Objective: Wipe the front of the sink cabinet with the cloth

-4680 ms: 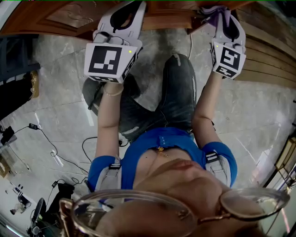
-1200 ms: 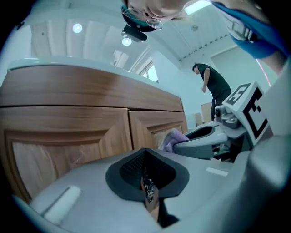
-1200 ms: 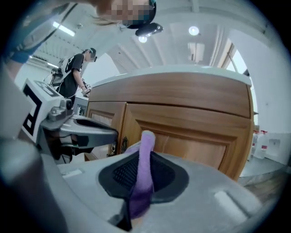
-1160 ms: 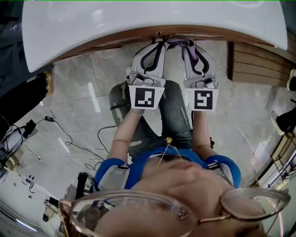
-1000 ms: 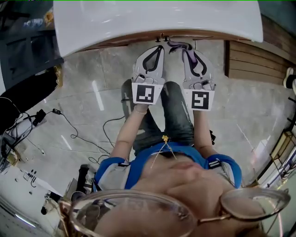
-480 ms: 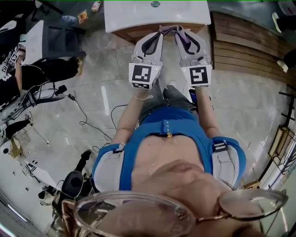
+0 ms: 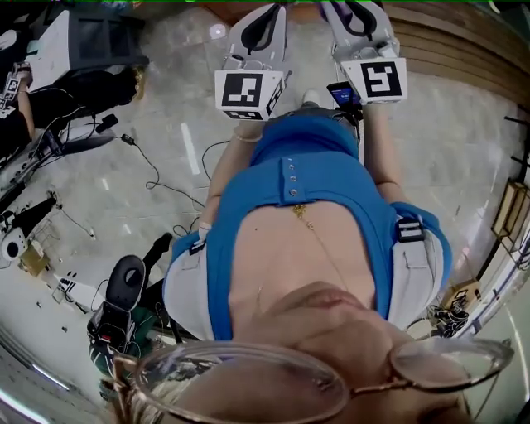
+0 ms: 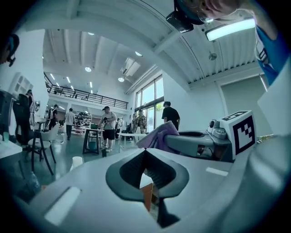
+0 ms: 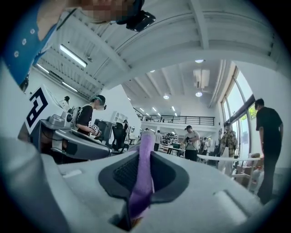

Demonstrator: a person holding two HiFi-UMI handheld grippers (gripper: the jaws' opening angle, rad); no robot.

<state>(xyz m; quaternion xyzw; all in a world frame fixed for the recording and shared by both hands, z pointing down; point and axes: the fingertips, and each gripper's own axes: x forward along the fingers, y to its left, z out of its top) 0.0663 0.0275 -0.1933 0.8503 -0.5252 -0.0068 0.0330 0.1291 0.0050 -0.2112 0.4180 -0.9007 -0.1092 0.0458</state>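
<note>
A pale polished stone floor in a large bright hall, with loose cables trailing across it at 9 o'clock in the head view.

Nearest the camera is the person's blue top. Both forearms reach up toward 12 o'clock.

The left gripper is at 12 o'clock, just beside the right gripper. Each shows its square-marked cube. In the left gripper view the jaws are pressed together with nothing between them.

In the right gripper view the jaws pinch a purple cloth. A narrow fold stands up past the tips.

Both grippers point level across the hall. Farther off at 3 o'clock in the right gripper view, people stand around a desk below a balcony rail. A strip of wooden slats lies at 1 o'clock in the head view.

The sink cabinet does not appear in any view, so the cloth is touching nothing.

Wiping well would likely mean:
- lowering the right gripper to the cabinet front
- turning it so a broad face of cloth meets the wood, not the hard jaw tips
- keeping the pinch firm
- working in overlapping passes, with the empty gripper held clear
</note>
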